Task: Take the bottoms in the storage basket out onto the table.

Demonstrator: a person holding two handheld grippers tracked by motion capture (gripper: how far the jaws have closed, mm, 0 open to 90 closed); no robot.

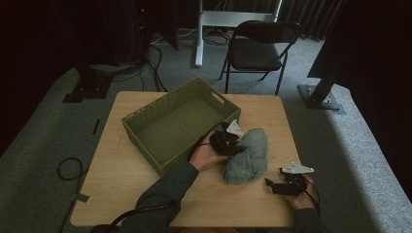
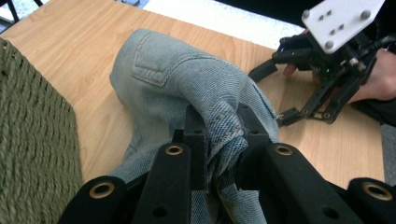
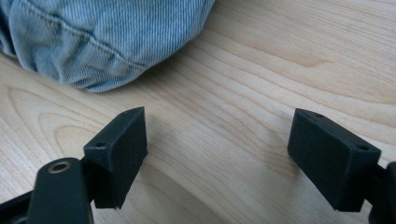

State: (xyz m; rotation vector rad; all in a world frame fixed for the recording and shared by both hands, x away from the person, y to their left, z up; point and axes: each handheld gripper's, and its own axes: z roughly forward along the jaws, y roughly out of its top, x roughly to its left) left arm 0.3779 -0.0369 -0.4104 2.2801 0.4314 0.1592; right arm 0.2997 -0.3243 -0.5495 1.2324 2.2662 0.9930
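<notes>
— Where does the high view sit?
— Above the person's side, facing forward and down; it takes in the whole light wooden table [image 1: 145,194], the grey carpet and a black folding chair [image 1: 260,46] at the far side.
— And the two gripper views?
— Each rides low and very close; the left gripper view looks rightward over the crumpled pale-blue denim garment [image 2: 177,74]; the right gripper view faces the tabletop, nearly touching.
— What's shared?
— That denim and the wood beside it appear in all three.
</notes>
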